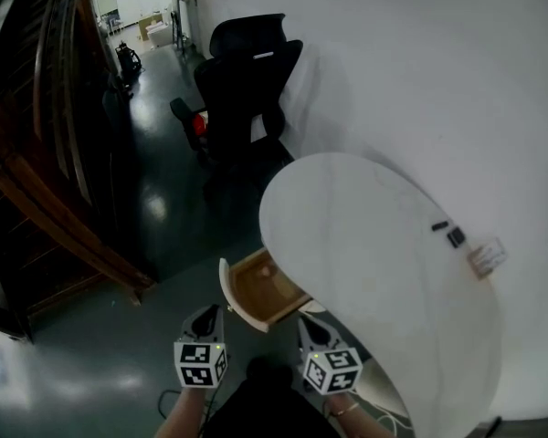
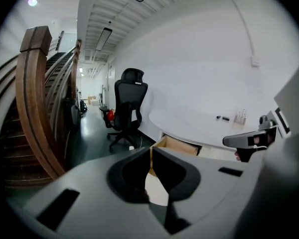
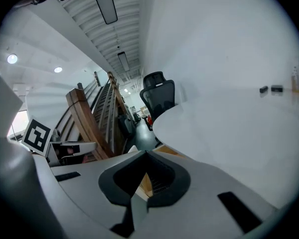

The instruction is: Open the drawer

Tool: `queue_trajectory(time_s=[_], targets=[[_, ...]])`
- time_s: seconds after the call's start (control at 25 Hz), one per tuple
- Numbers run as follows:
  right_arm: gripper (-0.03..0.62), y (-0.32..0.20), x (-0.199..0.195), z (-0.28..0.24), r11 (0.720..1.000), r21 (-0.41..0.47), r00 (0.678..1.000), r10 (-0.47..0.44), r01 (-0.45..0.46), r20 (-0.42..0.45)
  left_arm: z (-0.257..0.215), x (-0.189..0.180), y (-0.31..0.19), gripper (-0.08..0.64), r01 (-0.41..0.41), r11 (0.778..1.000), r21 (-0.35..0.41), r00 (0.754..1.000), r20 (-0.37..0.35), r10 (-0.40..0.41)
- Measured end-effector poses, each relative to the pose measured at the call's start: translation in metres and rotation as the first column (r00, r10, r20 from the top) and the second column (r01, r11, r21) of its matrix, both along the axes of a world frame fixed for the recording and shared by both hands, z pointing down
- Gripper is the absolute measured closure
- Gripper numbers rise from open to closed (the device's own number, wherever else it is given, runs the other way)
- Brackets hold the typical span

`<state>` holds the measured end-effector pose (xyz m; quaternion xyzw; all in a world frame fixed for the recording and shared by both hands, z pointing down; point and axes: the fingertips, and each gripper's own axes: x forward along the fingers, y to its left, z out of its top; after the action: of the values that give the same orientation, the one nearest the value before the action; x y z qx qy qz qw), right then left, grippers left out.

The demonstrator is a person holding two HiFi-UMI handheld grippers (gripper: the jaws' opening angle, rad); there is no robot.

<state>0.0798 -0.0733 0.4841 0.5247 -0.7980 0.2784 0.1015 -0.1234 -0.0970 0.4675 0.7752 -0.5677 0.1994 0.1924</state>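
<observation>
The drawer (image 1: 260,290) stands pulled out from under the white oval table (image 1: 374,245), its wooden inside showing and nothing visible in it. My left gripper (image 1: 204,319) hangs just left of the drawer's front, apart from it, jaws shut with nothing between them. My right gripper (image 1: 314,328) is just right of the drawer's front, near the table's edge, also shut and holding nothing. In the left gripper view the closed tips (image 2: 150,151) line up with the drawer (image 2: 182,146), and the right gripper (image 2: 249,139) shows at the right. In the right gripper view the tips (image 3: 144,156) meet above the drawer (image 3: 145,181).
A black office chair (image 1: 247,80) stands beyond the table by the white wall. A dark wooden staircase (image 1: 46,181) fills the left side. Small dark items (image 1: 455,237) and a pale holder (image 1: 487,256) sit on the table's far right. Dark glossy floor lies between staircase and table.
</observation>
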Motion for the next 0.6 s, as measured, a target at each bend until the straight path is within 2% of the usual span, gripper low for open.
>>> queue_trajectory(time_s=[0.28, 0.6], targets=[[0.589, -0.001, 0.007, -0.039, 0.995, 0.101, 1.0, 0.023, -0.024, 0.015, -0.023, 0.0, 0.011, 0.548, -0.007, 0.998, 0.066, 1.0, -0.026, 0.009], [0.589, 0.001, 0.008, -0.051, 0.99, 0.139, 1.0, 0.012, -0.011, -0.011, -0.035, 0.009, 0.005, 0.555, -0.049, 0.993, 0.106, 0.997, -0.052, 0.055]])
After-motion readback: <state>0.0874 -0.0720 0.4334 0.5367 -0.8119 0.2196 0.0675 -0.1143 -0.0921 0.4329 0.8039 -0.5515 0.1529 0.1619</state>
